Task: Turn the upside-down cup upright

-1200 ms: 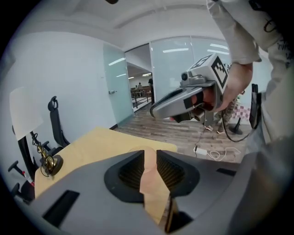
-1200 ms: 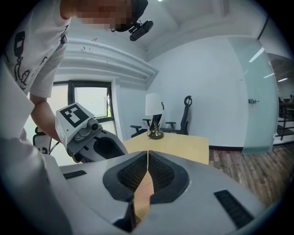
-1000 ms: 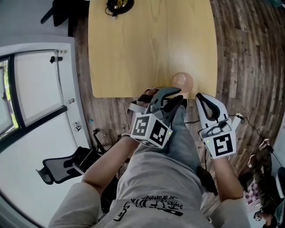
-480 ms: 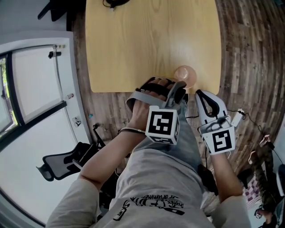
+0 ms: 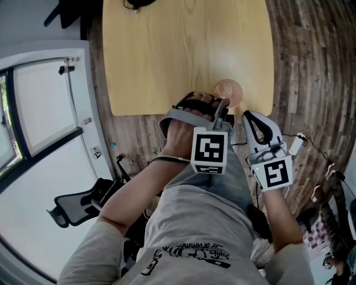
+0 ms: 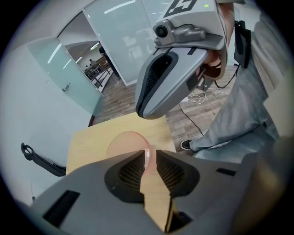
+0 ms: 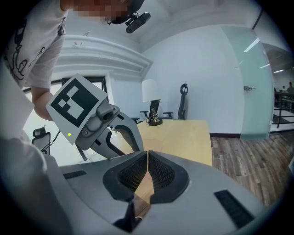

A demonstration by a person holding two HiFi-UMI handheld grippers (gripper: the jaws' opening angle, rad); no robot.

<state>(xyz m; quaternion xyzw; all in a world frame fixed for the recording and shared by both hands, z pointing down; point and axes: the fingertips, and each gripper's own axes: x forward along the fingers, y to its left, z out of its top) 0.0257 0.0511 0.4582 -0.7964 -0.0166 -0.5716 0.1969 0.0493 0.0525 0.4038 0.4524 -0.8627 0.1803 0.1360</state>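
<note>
A pale pink see-through cup stands near the front edge of the wooden table. I cannot tell which way up it is. My left gripper points steeply down at the cup's near side. In the left gripper view the cup lies just past the pads and its thin wall runs between them, so the left gripper is shut on it. My right gripper hangs just right of the cup, off the table edge. The right gripper is shut with nothing in it.
A dark lamp-like object stands at the table's far end. An office chair sits on the wood floor at the left, beside a white glass-panelled wall. Cables trail over the floor at the right. The person's legs are under the table edge.
My left gripper has rolled, so its marker cube now faces up squarely, and it has sunk toward the cup's near side. The right gripper has dropped slightly.
</note>
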